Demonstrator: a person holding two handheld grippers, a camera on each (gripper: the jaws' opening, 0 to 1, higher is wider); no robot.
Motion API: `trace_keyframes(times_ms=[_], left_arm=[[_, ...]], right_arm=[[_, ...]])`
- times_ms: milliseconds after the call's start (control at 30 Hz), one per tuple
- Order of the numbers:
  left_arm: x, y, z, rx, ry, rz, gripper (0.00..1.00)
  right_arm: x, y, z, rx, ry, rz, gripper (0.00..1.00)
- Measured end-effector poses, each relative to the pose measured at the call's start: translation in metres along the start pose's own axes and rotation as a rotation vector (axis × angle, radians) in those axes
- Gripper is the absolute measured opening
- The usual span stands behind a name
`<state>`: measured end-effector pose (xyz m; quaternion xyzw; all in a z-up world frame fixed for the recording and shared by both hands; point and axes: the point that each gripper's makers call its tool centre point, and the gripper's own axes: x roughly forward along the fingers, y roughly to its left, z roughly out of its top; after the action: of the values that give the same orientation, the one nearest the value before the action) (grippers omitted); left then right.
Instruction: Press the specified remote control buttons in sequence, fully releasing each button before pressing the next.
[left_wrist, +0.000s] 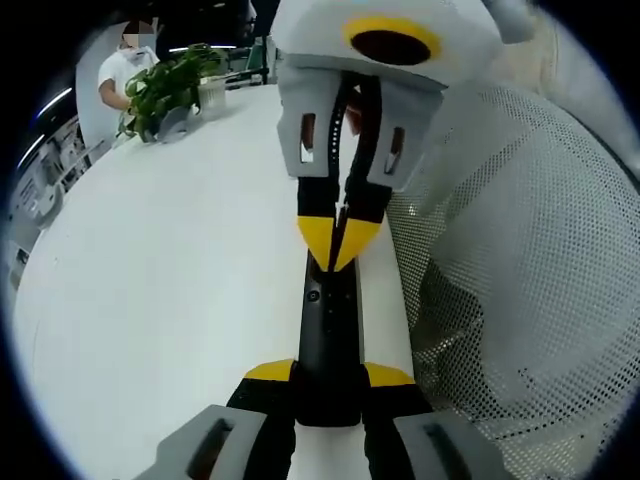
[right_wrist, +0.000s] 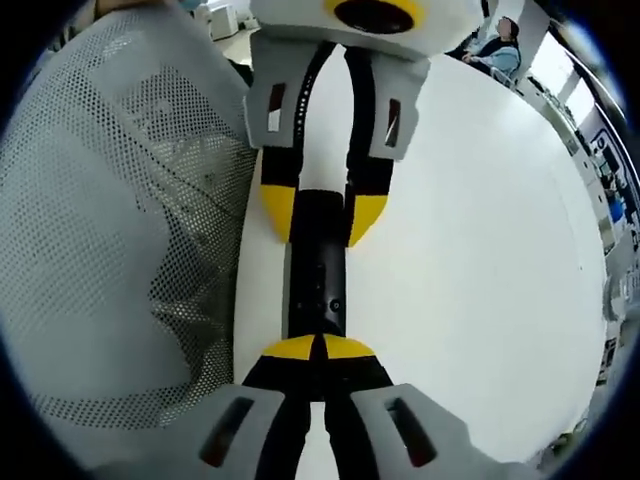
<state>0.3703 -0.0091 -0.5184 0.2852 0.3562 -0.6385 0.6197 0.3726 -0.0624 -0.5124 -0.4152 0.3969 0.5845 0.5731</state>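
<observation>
The left gripper (left_wrist: 330, 385) is clamping one end of the black remote control (left_wrist: 330, 330) between its yellow tips, holding it just above the white table (left_wrist: 160, 280). Facing it, the right gripper (right_wrist: 318, 348) is standing with its yellow tips drawn together into a single point, gripping nothing, and that point is bearing down on the remote's face near the end away from the left gripper; whether a button is actually depressed is too fine to tell. In the right gripper view the remote (right_wrist: 316, 265) is showing a few small buttons between the two pairs of tips. A white mesh basket (left_wrist: 520, 250) is sitting close beside the remote, and a potted plant (left_wrist: 170, 85) is standing far across the table. This looks like a press in progress; next the tip should be lifting fully clear before moving along to another button.
</observation>
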Motion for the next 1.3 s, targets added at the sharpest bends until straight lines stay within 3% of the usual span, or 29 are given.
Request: trace_keyframes(times_ms=[167, 800, 1300], left_arm=[[0.000, 0.000, 0.000, -0.002, -0.003, 0.000, 0.24], [-0.002, -0.001, 0.000, -0.005, -0.005, -0.001, 0.24], [-0.001, -0.001, 0.000, -0.005, -0.003, -0.002, 0.24]], right_arm=[[-0.001, 0.000, 0.000, 0.064, -0.035, 0.014, 0.00], [-0.007, 0.003, -0.013, 0.077, -0.027, 0.006, 0.00], [-0.005, 0.003, -0.012, 0.037, 0.050, -0.014, 0.00]])
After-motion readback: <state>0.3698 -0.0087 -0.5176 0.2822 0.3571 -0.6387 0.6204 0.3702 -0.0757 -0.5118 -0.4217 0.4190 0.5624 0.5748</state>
